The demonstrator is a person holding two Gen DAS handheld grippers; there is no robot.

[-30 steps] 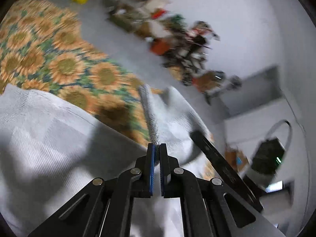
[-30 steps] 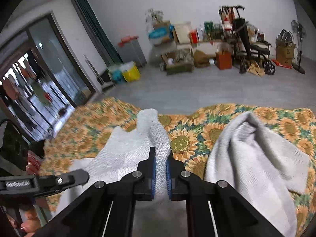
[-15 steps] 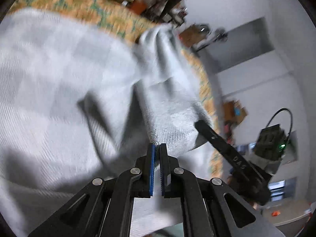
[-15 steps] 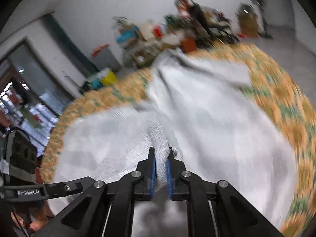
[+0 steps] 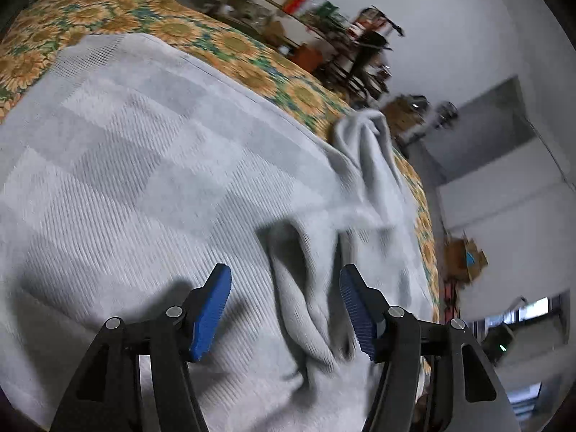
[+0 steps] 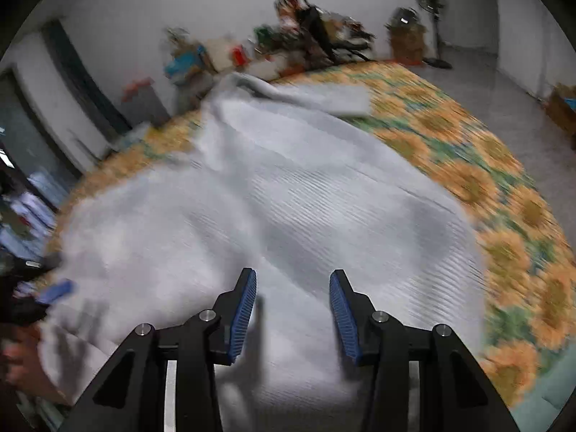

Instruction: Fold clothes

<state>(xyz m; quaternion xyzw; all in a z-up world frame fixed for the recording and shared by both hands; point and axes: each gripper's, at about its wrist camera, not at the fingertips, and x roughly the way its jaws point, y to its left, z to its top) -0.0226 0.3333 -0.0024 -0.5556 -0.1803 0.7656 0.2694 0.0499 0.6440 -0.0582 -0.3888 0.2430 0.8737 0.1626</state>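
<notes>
A pale grey knitted garment [image 5: 151,165] lies spread over a sunflower-print cloth [image 5: 180,32]. In the left wrist view my left gripper [image 5: 284,288] hangs just above it, jaws opening. A raised fold of the garment [image 5: 306,302] stands between the blue pads, which do not press on it. In the right wrist view the same garment [image 6: 295,194] fills the middle. My right gripper [image 6: 293,288] hovers over it with jaws opening and only flat fabric beneath. A loose sleeve [image 5: 367,133] trails toward the far edge.
The sunflower-print cloth [image 6: 468,165] shows bare to the right of the garment. Boxes, a wheeled frame and clutter [image 6: 316,36] line the far wall. A standing fan [image 6: 432,18] is at the back right. A person's hand [image 6: 18,352] shows at the lower left.
Both grippers were shut on folds of the grey garment and carried them down and across. Now both stand open, the fabric has dropped, and the garment lies flatter.
</notes>
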